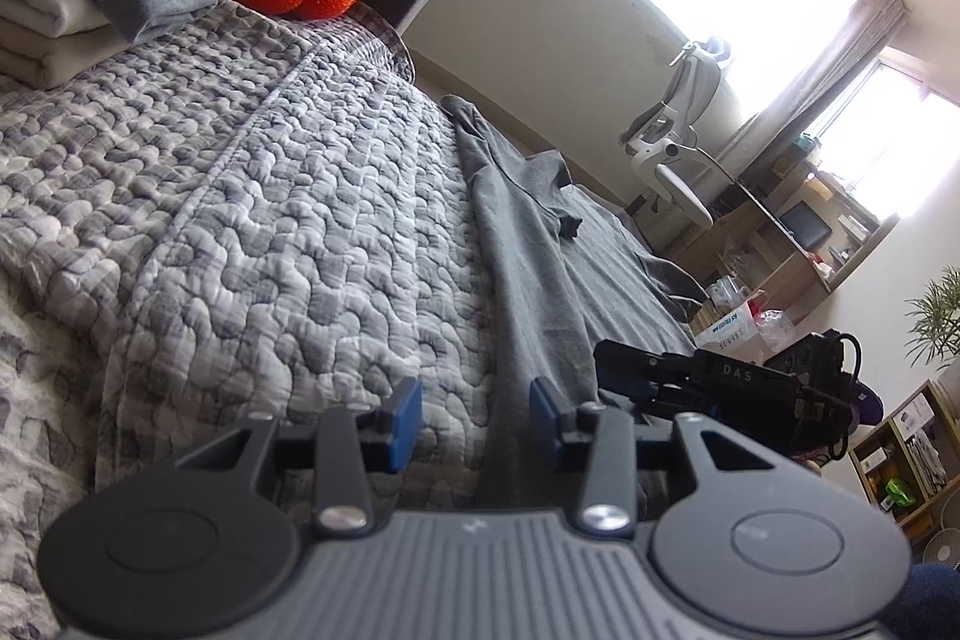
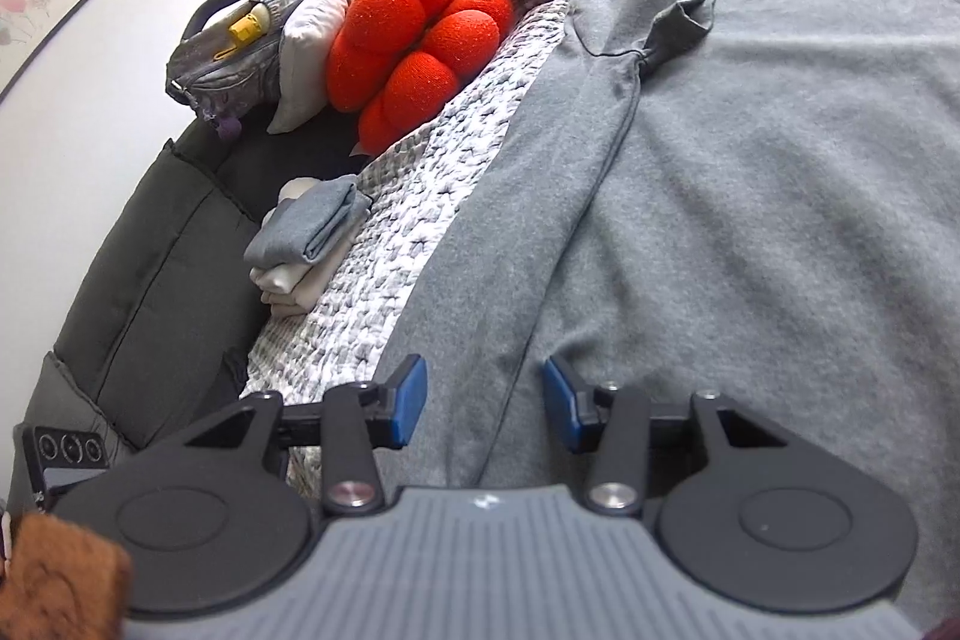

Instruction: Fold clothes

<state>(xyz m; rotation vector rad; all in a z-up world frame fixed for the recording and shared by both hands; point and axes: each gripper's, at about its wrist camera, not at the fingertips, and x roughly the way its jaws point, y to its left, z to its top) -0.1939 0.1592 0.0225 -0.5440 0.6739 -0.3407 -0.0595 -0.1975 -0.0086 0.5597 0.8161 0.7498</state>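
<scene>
Grey sweatshirt (image 2: 750, 196) spread flat on quilted bed (image 1: 240, 196), one sleeve folded in. Left hand-held gripper (image 1: 474, 418) and right hand-held gripper (image 2: 485, 403) both spread, pinching nothing. Soft, limp, light; best pinched at side hem edge.

Grey shirt (image 2: 750, 172) lying plain, no print. Quilt (image 1: 240, 196) showing grey-and-white pebble pattern. Cushion (image 2: 414, 34) glowing orange-red at 11 o'clock. Folded pile (image 2: 306, 238): blue-grey piece sitting over cream ones. Sofa (image 2: 138, 280) looking dark grey. Pads (image 2: 411, 403) showing blue on black fingers.
</scene>
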